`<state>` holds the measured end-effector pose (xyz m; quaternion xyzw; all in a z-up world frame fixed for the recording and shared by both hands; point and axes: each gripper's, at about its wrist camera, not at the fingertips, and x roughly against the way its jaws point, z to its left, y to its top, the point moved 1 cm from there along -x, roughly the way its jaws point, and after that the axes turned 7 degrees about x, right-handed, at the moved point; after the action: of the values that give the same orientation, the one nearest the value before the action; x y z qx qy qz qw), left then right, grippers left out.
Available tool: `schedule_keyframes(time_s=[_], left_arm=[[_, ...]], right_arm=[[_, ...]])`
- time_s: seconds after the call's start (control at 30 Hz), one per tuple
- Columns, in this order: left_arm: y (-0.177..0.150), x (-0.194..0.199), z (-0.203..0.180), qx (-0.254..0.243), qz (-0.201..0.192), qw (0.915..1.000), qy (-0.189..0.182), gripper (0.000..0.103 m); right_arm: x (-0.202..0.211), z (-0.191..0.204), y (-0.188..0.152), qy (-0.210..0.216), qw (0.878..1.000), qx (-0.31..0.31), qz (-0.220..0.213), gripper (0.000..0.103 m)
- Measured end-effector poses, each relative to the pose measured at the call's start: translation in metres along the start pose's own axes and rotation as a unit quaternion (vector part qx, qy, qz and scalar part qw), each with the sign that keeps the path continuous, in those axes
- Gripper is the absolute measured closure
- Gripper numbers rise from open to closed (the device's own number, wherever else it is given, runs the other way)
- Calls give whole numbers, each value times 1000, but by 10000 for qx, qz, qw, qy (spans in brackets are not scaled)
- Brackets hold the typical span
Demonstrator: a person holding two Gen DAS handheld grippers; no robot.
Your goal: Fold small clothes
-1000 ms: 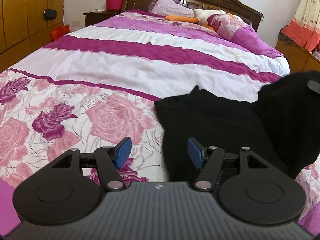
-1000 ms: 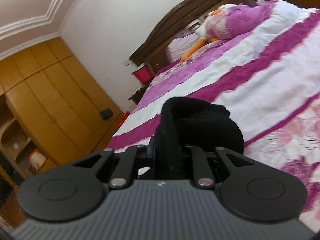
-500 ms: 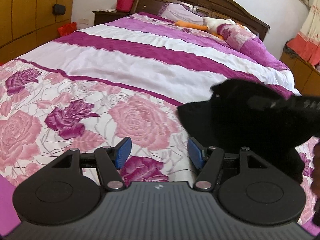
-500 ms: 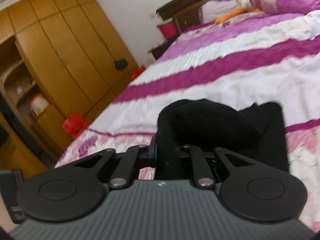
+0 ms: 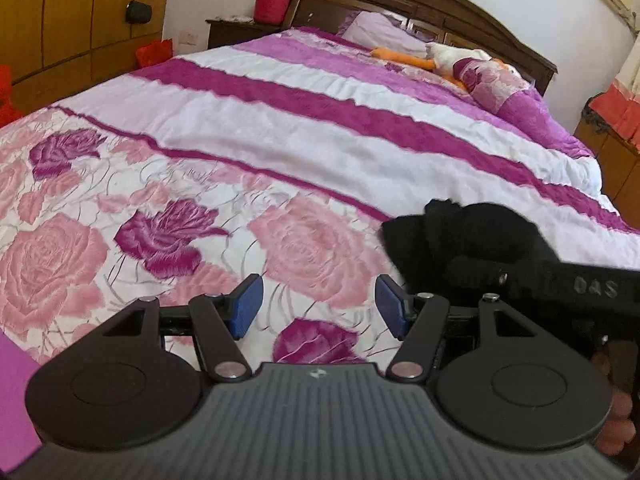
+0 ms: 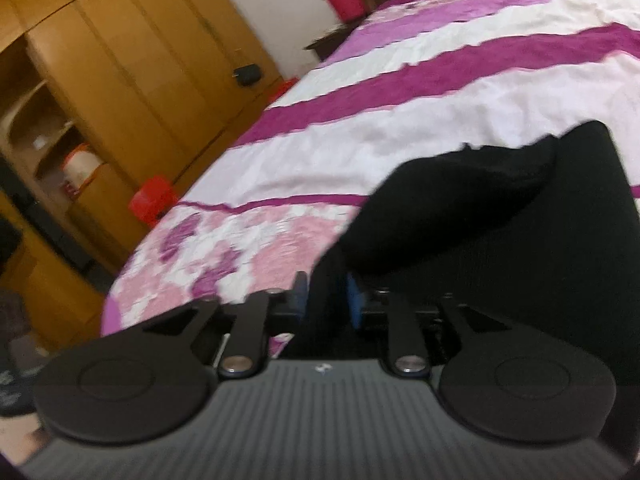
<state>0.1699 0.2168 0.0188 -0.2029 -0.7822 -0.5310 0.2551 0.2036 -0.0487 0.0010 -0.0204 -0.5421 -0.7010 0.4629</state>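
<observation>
My right gripper (image 6: 326, 294) is clamped on a fold of the black garment (image 6: 500, 216), soft, light and limp I judge, best pinched at an edge, draped on the floral bedspread (image 5: 168, 184) below its purple stripe, while my left gripper (image 5: 318, 306) hangs with jaws apart, empty.

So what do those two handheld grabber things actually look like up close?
Both look alike. The left gripper has a dark grey ribbed body, two round black discs at its sides, black linkage arms with silver pivot screws, and blue pads on its fingers. The right gripper matches, with blue pads too; the left view shows pale lettering on its side. No cables or sleeves show.
</observation>
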Motion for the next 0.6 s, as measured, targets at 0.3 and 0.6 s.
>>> schedule_keyframes(time_s=[0.3,0.6], left_arm=[[8,7,-37,-368,45,9990,-236,35],[7,-27,-92,-680,370,9954,-565,35]], right_arm=[[68,0,-1,132,9998,-145,-65,70],[121,-49,-9,-717,9954,-465,-422,70]])
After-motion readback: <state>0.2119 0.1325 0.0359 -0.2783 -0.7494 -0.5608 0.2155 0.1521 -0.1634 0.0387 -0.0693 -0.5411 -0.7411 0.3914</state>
